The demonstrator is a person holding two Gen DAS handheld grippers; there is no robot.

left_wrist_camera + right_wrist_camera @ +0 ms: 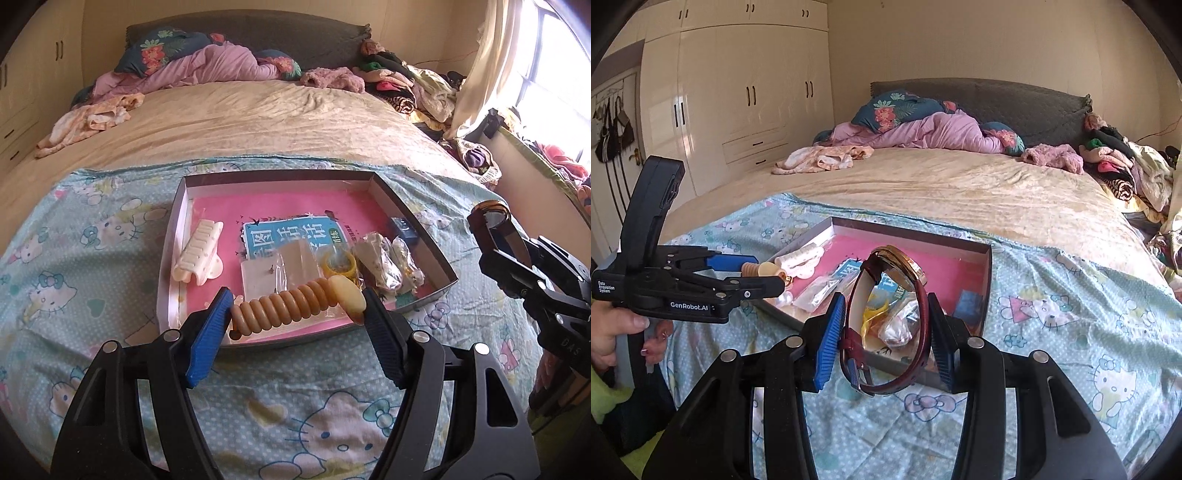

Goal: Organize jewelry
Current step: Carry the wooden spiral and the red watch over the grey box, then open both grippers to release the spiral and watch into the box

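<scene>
- Left wrist view: left gripper (297, 314) clenched on a tan ribbed hair clip (284, 304), held crosswise betw. the blue finger pads (207, 339), one at each end of the clip.
- Clip hangs over the near edge of the shallow box (413, 206); can't tell if it touches the box.
- Box sits on a Hello Kitty blanket (92, 295) spread over the foot of the bed (258, 118); pink liner inside w/ a teal booklet (291, 236) lying flat near centre.
- Box contents: white claw clip (197, 251) at left; clear plastic bags (280, 269) in the middle; yellow ring-shaped item (338, 264) just beside them; wrapped pieces (380, 258) toward the right wall; small blue box (402, 227) in the far right corner.
- Right wrist view: right gripper (886, 332) grasping a wristwatch (886, 317) w/ dark red strap, strap loop pinched from both sides; gold-tone case at top, buckle at lower left.
- Watch is held above the box's near right corner, apart from the contents.
- Left gripper shows at left of this view, person's hand (613, 328) on its handle.
- Background: cream wardrobe (738, 92), pile of clothes (1119, 170) at the bed's far right.
</scene>
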